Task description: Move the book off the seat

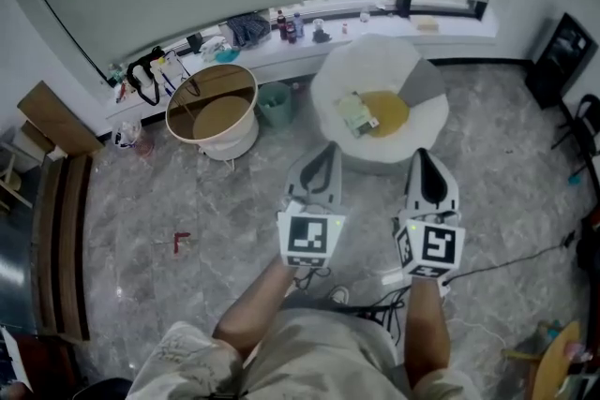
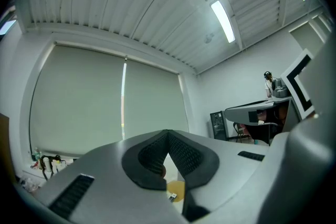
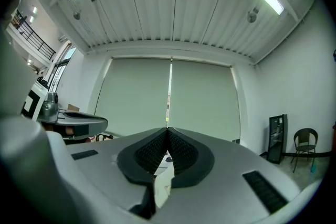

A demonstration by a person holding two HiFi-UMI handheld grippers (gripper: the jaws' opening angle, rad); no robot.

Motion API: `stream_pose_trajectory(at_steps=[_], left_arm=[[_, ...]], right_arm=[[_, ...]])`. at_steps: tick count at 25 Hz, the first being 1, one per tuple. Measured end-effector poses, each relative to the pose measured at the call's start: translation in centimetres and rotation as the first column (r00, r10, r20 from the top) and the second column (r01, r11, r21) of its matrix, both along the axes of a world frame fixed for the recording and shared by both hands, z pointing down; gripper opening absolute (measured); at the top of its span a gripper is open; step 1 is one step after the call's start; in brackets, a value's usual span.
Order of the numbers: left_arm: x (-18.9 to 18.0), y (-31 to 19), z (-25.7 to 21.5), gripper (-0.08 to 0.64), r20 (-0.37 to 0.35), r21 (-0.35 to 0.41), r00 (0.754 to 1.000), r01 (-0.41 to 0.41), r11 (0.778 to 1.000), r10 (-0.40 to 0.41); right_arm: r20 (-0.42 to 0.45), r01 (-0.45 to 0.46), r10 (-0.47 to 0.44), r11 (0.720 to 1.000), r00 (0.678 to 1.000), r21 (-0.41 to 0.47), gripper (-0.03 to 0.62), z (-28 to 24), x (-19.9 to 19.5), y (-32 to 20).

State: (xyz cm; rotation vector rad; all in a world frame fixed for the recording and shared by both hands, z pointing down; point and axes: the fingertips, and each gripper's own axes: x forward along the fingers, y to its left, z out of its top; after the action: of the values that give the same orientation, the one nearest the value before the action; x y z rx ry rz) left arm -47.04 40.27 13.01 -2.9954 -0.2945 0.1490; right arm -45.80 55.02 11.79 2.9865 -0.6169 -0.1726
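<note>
Ahead to your left stands a round white tub (image 1: pixel 212 112), with a small teal bin (image 1: pixel 275 103) just beside it and bottles (image 1: pixel 286 23) on the windowsill (image 1: pixel 375 37) behind.

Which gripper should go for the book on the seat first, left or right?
Left, probably. The book lies on the left side of the seat, nearly straight ahead of the left gripper; the right gripper points further right. Both are shut and empty, so it must open first.
</note>
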Motion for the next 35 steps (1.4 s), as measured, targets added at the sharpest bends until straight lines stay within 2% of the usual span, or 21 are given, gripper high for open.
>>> stream_pose_trajectory(at_steps=[5, 12, 18, 26, 35], left_arm=[[1.4, 0.4, 0.8, 0.002, 0.014, 0.0, 1.0, 0.013, 1.0, -0.013], [5.8, -0.6, 2.0, 0.002, 0.032, -0.002, 0.999, 0.014, 1.0, -0.014], [11.7, -3.8, 2.6, 0.002, 0.023, -0.015, 1.0, 0.013, 1.0, -0.012], [19.9, -9.5, 2.2, 0.002, 0.014, -0.04, 1.0, -0.01, 0.999, 0.01], [26.8, -12.7, 3.1, 0.002, 0.027, -0.053, 0.999, -0.034, 0.998, 0.036]], right_arm=[[0.011, 0.009, -0.009, 1.0, 1.0, 0.008, 0.005, 0.9, 1.4, 0.7], [0.033, 0.018, -0.018, 1.0, 0.999, 0.007, 0.005, 2.1, 6.2, -0.7], [0.041, 0.025, -0.024, 1.0, 0.999, -0.008, 0.005, 2.9, 12.2, -4.4], [0.047, -0.025, 0.026, 0.999, 0.999, -0.026, 0.005, 2.1, 20.2, -9.7], [0.048, -0.07, 0.072, 0.997, 0.996, -0.024, 0.005, 2.7, 26.3, -12.0]])
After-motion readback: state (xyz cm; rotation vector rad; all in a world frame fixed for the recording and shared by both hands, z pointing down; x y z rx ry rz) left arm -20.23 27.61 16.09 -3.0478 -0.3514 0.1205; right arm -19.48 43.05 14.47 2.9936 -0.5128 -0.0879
